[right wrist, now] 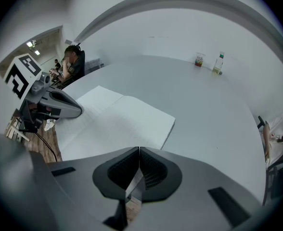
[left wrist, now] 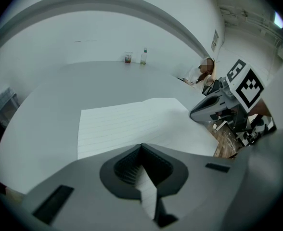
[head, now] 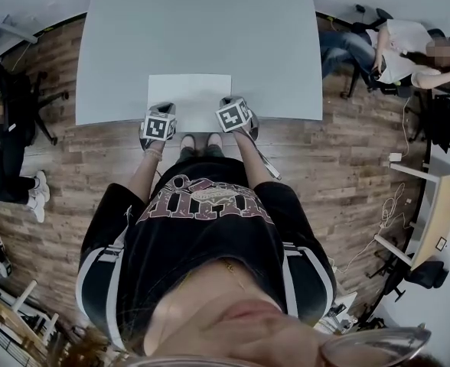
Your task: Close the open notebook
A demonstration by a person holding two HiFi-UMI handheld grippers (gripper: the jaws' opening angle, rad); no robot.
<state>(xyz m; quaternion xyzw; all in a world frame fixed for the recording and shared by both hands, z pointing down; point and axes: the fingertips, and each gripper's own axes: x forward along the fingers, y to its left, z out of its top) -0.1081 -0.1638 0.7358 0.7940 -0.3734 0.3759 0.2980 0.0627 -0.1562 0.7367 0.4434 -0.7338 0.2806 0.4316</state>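
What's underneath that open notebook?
The notebook lies flat on the grey table, which shows beside and beyond it. Anything directly beneath it is covered.

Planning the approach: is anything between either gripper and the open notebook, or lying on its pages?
Nothing visible. The open notebook lies bare on the table; the left gripper and right gripper are at its near edge.

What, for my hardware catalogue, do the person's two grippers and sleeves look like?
Both the left gripper and the right gripper are matte grey shells, each claw lined with black ribbed pads. Each carries a white cube printed with black square markers. The person wears a black T-shirt with short, white-striped sleeves.
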